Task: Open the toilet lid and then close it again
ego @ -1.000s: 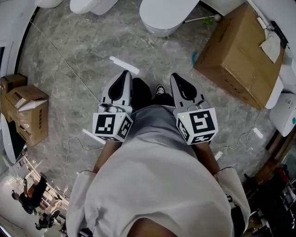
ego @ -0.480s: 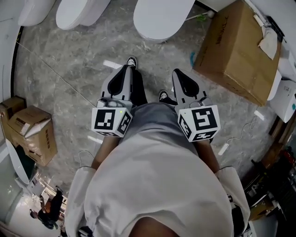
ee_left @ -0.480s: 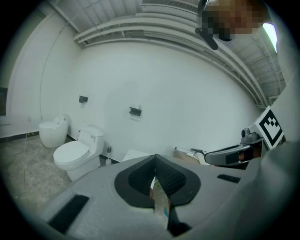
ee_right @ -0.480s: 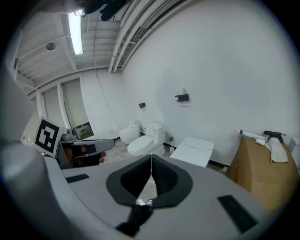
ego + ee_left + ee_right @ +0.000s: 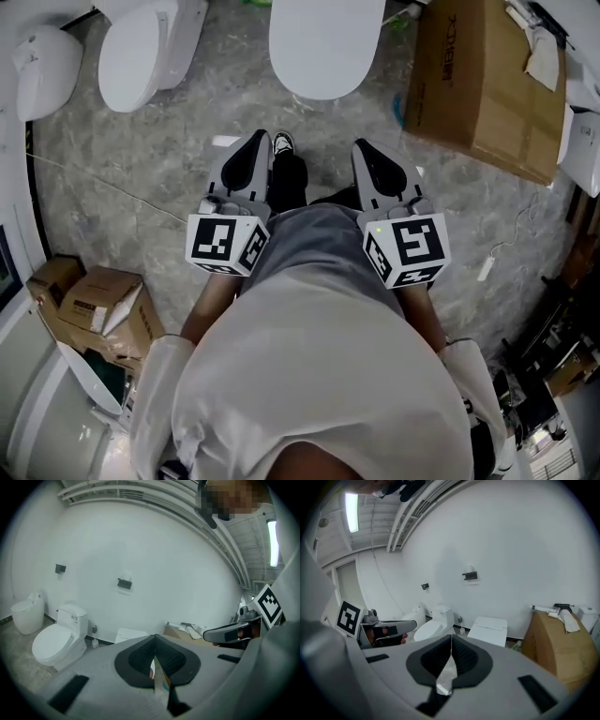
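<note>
Shift since earlier: the person is walking forward, so the toilet (image 5: 326, 80) is now sitting much nearer the two grippers than a second ago. The neighbouring toilets and boxes are sliding down the head view with it, while both grippers are staying side by side in front of the torso.
Place: the toilet lid (image 5: 325, 42) is lying at the top middle of the head view, straight ahead of the person and beyond both gripper tips.
Lid state: it is lying flat, closed over the bowl.
Lid axis: its long axis is running from the wall toward the person, with the rounded front end pointing at the person's feet.
Left claw: the left gripper (image 5: 257, 141) is keeping its jaws pressed together pad to pad, gripping nothing, and is pointing forward and somewhat down.
Right claw: the right gripper (image 5: 365, 148) is also holding its jaws closed at the tips, with nothing in them, and is aiming just right of the lid's front end.
In between: a strip of grey marble floor (image 5: 187, 159) and the person's shoe (image 5: 283, 142) are lying between the grippers and the bowl.
Left side: a second toilet (image 5: 141, 56) is standing near, with a rounder third toilet (image 5: 42, 70) further left.
Right side: a large cardboard box (image 5: 487, 84) is standing just beside the toilet.
Lower left: smaller cardboard boxes (image 5: 98, 305) are sitting well apart from it.
</note>
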A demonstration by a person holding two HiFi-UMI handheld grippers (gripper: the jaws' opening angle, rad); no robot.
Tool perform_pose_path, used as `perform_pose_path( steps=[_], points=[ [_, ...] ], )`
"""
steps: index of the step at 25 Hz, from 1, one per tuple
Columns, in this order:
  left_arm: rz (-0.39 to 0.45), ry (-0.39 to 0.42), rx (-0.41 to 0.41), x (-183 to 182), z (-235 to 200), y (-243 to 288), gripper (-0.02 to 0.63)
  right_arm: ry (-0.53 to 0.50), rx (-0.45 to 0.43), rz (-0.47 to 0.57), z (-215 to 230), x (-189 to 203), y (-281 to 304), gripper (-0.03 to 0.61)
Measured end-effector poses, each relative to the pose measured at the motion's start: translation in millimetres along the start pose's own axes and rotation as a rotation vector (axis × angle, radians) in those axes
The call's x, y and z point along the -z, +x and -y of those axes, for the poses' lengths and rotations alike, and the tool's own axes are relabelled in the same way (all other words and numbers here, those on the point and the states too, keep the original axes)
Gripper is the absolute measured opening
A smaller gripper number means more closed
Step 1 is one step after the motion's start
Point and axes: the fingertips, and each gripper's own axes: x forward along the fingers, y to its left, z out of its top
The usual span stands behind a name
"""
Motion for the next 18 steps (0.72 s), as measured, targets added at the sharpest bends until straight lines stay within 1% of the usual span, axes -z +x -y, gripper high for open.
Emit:
perform_pose_path(
  steps=[5,9,13,18],
  points=[
    [-0.055,0.008,0.107,-12,-36,28,0.008,0.049,0.081,-0.002,-8,-18,35,0.011],
    [-0.095,0.013,0.169,-13,-55,50,0.008,0.082,0.132,-0.006,-10,-23,53,0.011],
    [-0.131,-0.005,0.199,-5,-71,71,0.008,0.104,0.155,-0.016,-12,-19,64,0.011],
    [-0.171,-0.042,0.197,6,-80,91,0.008,0.124,0.159,-0.033,-6,-14,72,0.011]
  ],
)
